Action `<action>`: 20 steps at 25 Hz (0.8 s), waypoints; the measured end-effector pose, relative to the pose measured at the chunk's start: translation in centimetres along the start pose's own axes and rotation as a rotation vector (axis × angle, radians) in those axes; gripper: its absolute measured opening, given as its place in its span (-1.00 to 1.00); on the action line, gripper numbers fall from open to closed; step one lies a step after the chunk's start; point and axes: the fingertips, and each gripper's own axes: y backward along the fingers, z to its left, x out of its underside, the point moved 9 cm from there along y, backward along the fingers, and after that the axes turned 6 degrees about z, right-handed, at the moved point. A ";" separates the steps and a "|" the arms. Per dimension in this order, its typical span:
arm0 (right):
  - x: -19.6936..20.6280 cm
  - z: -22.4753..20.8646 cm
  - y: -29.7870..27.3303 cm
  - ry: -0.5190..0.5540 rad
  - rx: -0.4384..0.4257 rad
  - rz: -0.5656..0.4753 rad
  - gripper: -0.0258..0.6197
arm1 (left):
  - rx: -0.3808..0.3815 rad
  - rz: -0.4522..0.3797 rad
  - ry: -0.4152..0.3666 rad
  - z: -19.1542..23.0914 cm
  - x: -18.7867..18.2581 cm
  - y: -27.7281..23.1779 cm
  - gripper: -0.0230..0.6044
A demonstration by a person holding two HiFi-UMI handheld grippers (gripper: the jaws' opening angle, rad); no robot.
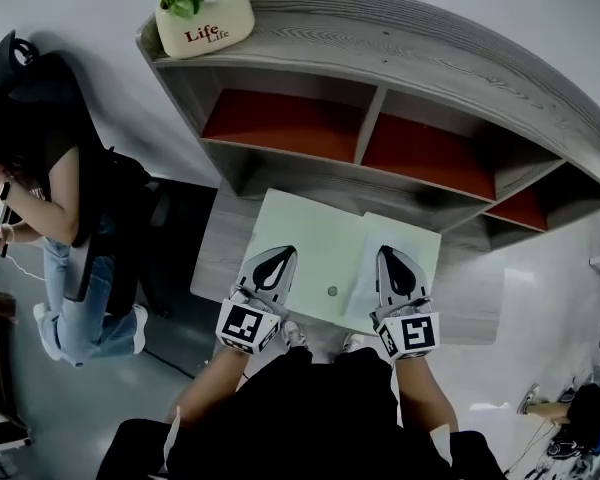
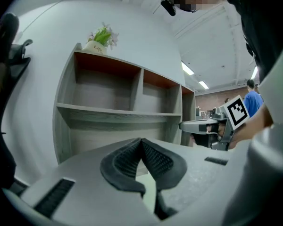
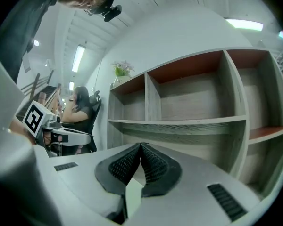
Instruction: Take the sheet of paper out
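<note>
White sheet of paper (image 1: 363, 268) lies flat on the right part of a pale green mat (image 1: 300, 233), on the desk (image 1: 218, 258) in front of the shelf unit (image 1: 380, 78). The right gripper (image 1: 392, 261) rests over the sheet, pointing to the far side toward the shelves. In the right gripper view its (image 3: 140, 147) jaws are pressed together at the tips, and a pale surface shows through the gap behind them; whether any paper is caught between them cannot be told.

The left gripper (image 1: 278, 262) sits just left of the sheet, over the bare mat, angled slightly to the right. Its (image 2: 141, 142) jaws are also pressed together, with nothing between the tips. Both of the person's forearms reach out from the near edge, the left forearm (image 1: 215, 378) slanting inward and the right forearm (image 1: 422, 388) nearly straight. A small round object (image 1: 332, 291) lies on the mat between the two grippers. A flowerpot (image 1: 205, 23) stands on the top of the shelf unit at its left end.
</note>
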 end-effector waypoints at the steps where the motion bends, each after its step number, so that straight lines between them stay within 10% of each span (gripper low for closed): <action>1: -0.1 -0.1 -0.3 0.005 0.002 -0.003 -0.85 | 0.010 0.009 -0.015 0.3 0.0 -0.3 -0.91; 20: 2.2 -5.3 1.1 -0.070 0.078 0.017 -0.85 | 0.032 0.098 0.200 -0.4 4.6 -6.1 -0.91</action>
